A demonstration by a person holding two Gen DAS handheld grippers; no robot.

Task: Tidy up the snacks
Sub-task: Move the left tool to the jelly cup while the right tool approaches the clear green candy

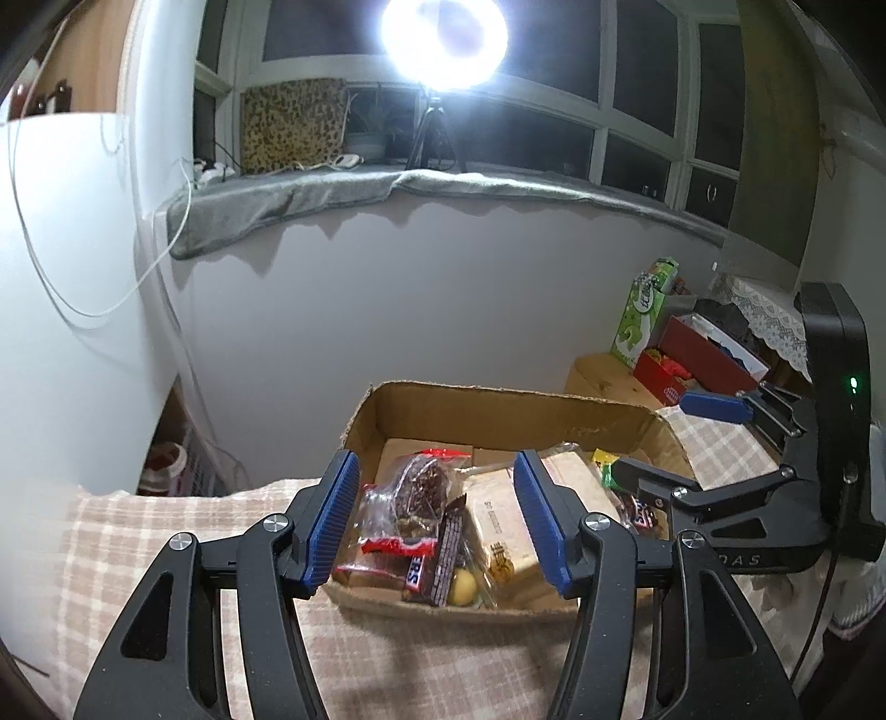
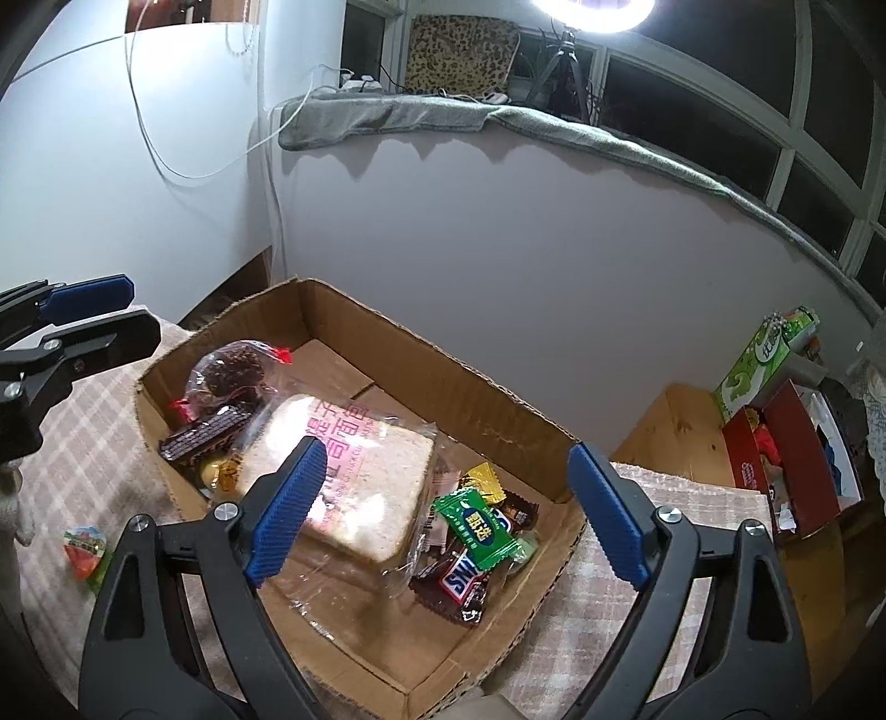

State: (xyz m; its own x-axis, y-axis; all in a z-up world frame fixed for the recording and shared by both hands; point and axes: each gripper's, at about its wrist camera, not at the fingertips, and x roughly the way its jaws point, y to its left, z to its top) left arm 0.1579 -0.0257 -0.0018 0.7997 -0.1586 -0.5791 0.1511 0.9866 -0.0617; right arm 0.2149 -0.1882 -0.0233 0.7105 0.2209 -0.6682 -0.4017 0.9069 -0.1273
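Observation:
An open cardboard box [image 2: 443, 387] stands on a checked tablecloth and holds the snacks. A bagged slice of bread [image 2: 360, 482] lies in its middle. A clear bag with a chocolate-coated piece [image 2: 232, 365] and a dark wafer bar [image 2: 205, 435] are at its left end. At its right end lie Snickers bars [image 2: 459, 576] and a green candy [image 2: 482, 526]. My right gripper [image 2: 447, 512] hovers open and wide over the box, empty. My left gripper [image 1: 437, 523] is open above the box's near edge [image 1: 443, 609], also empty. A small jelly cup [image 2: 83, 545] lies on the cloth outside the box.
A wooden stool [image 2: 675, 432] to the right carries a red box [image 2: 792, 459] and a green carton [image 2: 764, 354]. A wall rises just behind the cardboard box, with a grey-covered sill and a bright ring light [image 1: 443, 39] above. The checked tablecloth [image 1: 166, 531] spreads left of the box.

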